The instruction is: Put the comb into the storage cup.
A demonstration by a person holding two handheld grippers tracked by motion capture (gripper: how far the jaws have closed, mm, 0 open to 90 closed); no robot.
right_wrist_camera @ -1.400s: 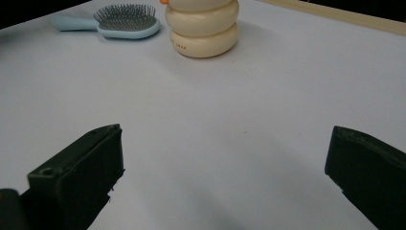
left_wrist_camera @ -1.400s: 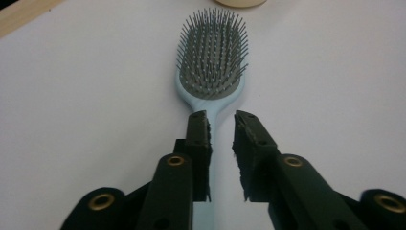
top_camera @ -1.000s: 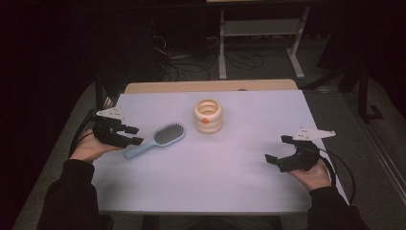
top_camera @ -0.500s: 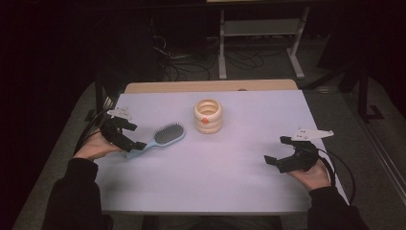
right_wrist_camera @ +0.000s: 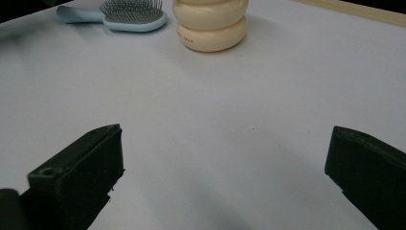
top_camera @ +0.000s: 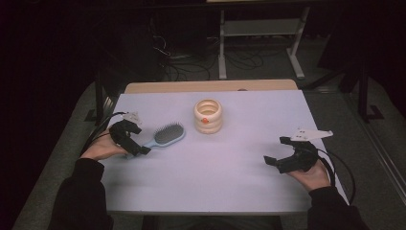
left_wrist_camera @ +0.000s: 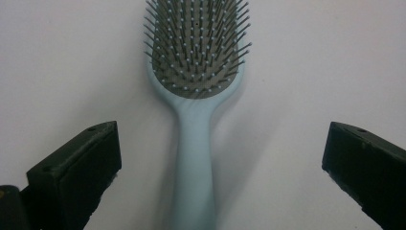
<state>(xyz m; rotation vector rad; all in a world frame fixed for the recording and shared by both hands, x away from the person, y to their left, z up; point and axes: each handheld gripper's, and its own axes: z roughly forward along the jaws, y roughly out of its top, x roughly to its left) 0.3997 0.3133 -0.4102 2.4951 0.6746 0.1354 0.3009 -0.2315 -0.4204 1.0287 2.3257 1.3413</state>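
A light blue hairbrush [top_camera: 165, 136] lies bristles up on the white table [top_camera: 225, 163], left of centre. My left gripper [top_camera: 139, 149] is at its handle end, tilted down over it. In the left gripper view the jaws stand wide open on either side of the brush handle [left_wrist_camera: 194, 163], without touching it. A cream ribbed ring-shaped container [top_camera: 208, 116] with an orange spot inside stands at the middle back. My right gripper [top_camera: 277, 152] is held open at the right, well apart from both things, with only bare table between its jaws.
A wooden strip [top_camera: 210, 86] runs along the table's far edge. Beyond it are a metal shelf frame [top_camera: 258, 33] and cables on the dark floor. Cables trail from both grippers off the table's sides.
My left gripper has swung forward and down to the hairbrush handle, its open jaws now on either side of it. The right gripper has barely moved.
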